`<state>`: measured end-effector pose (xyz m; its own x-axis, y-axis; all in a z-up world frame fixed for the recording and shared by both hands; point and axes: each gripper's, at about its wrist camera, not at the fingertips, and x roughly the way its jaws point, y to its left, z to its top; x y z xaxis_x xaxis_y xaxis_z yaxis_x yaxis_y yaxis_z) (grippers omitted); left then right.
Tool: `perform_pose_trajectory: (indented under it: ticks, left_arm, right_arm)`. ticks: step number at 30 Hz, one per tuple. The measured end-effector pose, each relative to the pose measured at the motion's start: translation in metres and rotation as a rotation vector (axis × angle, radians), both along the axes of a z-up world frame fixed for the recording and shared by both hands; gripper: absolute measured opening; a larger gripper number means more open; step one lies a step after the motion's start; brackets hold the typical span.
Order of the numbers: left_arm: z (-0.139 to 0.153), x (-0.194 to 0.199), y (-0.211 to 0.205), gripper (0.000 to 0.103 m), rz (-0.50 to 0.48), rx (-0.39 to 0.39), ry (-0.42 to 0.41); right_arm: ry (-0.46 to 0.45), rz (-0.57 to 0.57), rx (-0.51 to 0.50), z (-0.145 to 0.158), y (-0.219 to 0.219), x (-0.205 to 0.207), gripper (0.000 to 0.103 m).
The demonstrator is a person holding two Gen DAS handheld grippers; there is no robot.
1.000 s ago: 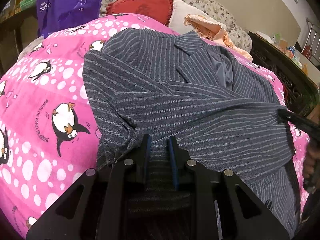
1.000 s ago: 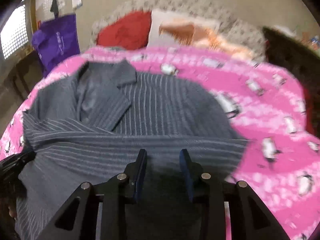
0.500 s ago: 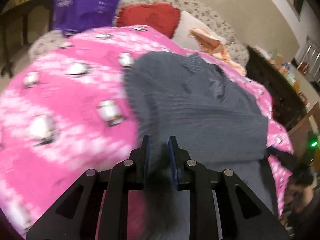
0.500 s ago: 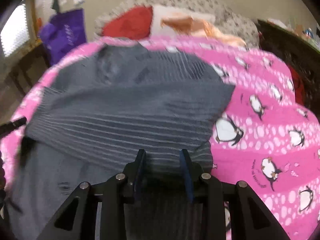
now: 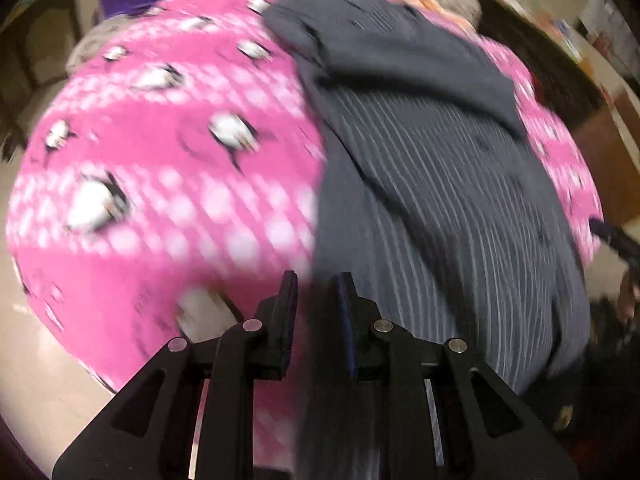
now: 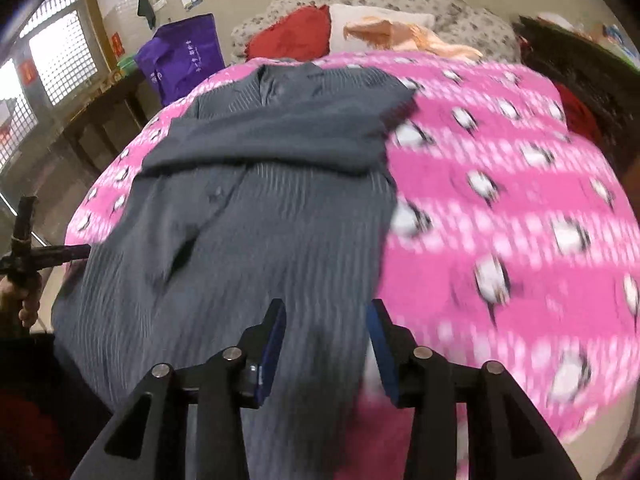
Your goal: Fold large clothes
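Right wrist view: pink penguin-print bed cover filling most of frame. Grey pinstriped jacket spread lengthwise on it, upper part folded over in a band across the chest. Red cushion and peach cloth at headboard end, purple bag beside. Right gripper jaws parted, hem between, not pinched. Left gripper jaws narrow-gapped; blurred, grasp unclear.
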<state>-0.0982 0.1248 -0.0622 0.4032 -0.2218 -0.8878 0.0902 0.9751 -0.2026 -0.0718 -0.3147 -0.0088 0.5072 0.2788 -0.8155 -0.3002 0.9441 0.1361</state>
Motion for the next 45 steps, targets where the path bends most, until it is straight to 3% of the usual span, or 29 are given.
perform_pose_trajectory:
  ticks: [3, 6, 8, 12, 14, 18, 19, 20, 22, 26, 28, 30, 33, 36, 38, 39, 41, 43, 45]
  left_arm:
    - [-0.006, -0.014, -0.006, 0.024, -0.036, 0.021, -0.040]
    - [-0.005, -0.007, 0.000, 0.024, -0.024, -0.027, -0.015]
    - [-0.004, 0.000, 0.002, 0.025, -0.030, -0.020, -0.018]
    - [-0.008, 0.003, -0.001, 0.047, -0.058, -0.034, -0.018]
    - [-0.009, -0.001, -0.002, 0.050, -0.075, -0.054, -0.015]
    - [-0.006, -0.008, 0.004, 0.050, -0.070, -0.110, 0.004]
    - [-0.005, -0.010, 0.006, 0.048, -0.065, -0.122, 0.005]
    - [-0.002, -0.011, 0.007, 0.047, -0.056, -0.119, -0.002]
    - [0.000, -0.016, 0.008, 0.034, -0.037, -0.076, -0.019]
    - [-0.006, -0.018, 0.006, 0.031, -0.032, -0.043, -0.036]
    - [-0.008, -0.015, 0.007, 0.036, -0.050, -0.068, -0.031]
    - [-0.009, -0.011, 0.006, 0.048, -0.075, -0.114, -0.016]
    - [-0.009, -0.005, 0.005, 0.049, -0.109, -0.170, 0.015]
    - [-0.009, -0.005, 0.007, 0.049, -0.148, -0.339, 0.074]
    - [-0.003, -0.007, 0.004, 0.049, -0.179, -0.327, 0.068]
    - [-0.001, -0.006, 0.008, 0.049, -0.168, -0.268, 0.045]
    - [-0.004, 0.000, 0.022, 0.049, -0.095, -0.207, 0.046]
    - [-0.009, 0.005, 0.032, 0.047, -0.068, -0.272, 0.068]
    - [-0.012, 0.007, 0.027, 0.056, -0.110, -0.309, 0.079]
  right_arm:
    - [0.029, -0.005, 0.031, -0.017, -0.012, -0.029, 0.048]
    - [0.035, -0.020, 0.056, -0.029, -0.018, -0.041, 0.052]
    - [0.022, -0.029, 0.087, -0.031, -0.023, -0.040, 0.053]
    - [0.048, -0.040, 0.145, -0.041, -0.027, -0.028, 0.057]
    - [0.089, -0.017, 0.193, -0.048, -0.025, -0.022, 0.057]
    - [0.121, 0.086, 0.256, -0.053, -0.012, -0.024, 0.055]
    - [0.109, 0.094, 0.245, -0.053, -0.010, -0.025, 0.046]
    - [0.093, 0.082, 0.235, -0.052, -0.012, -0.024, 0.040]
    - [0.097, 0.022, 0.242, -0.055, -0.021, -0.020, 0.032]
    - [0.122, 0.059, 0.344, -0.061, -0.025, -0.025, 0.031]
    - [0.145, 0.076, 0.338, -0.067, -0.021, -0.025, 0.032]
    - [0.154, 0.062, 0.359, -0.072, -0.024, -0.024, 0.031]
    - [0.150, 0.046, 0.392, -0.074, -0.027, -0.022, 0.031]
    - [0.145, 0.048, 0.392, -0.074, -0.027, -0.024, 0.032]
    - [0.143, 0.052, 0.396, -0.073, -0.027, -0.025, 0.032]
    - [0.145, 0.054, 0.398, -0.073, -0.028, -0.025, 0.032]
    - [0.147, 0.056, 0.398, -0.073, -0.030, -0.026, 0.032]
    - [0.149, 0.057, 0.392, -0.073, -0.029, -0.025, 0.032]
    - [0.146, 0.060, 0.384, -0.073, -0.027, -0.025, 0.031]
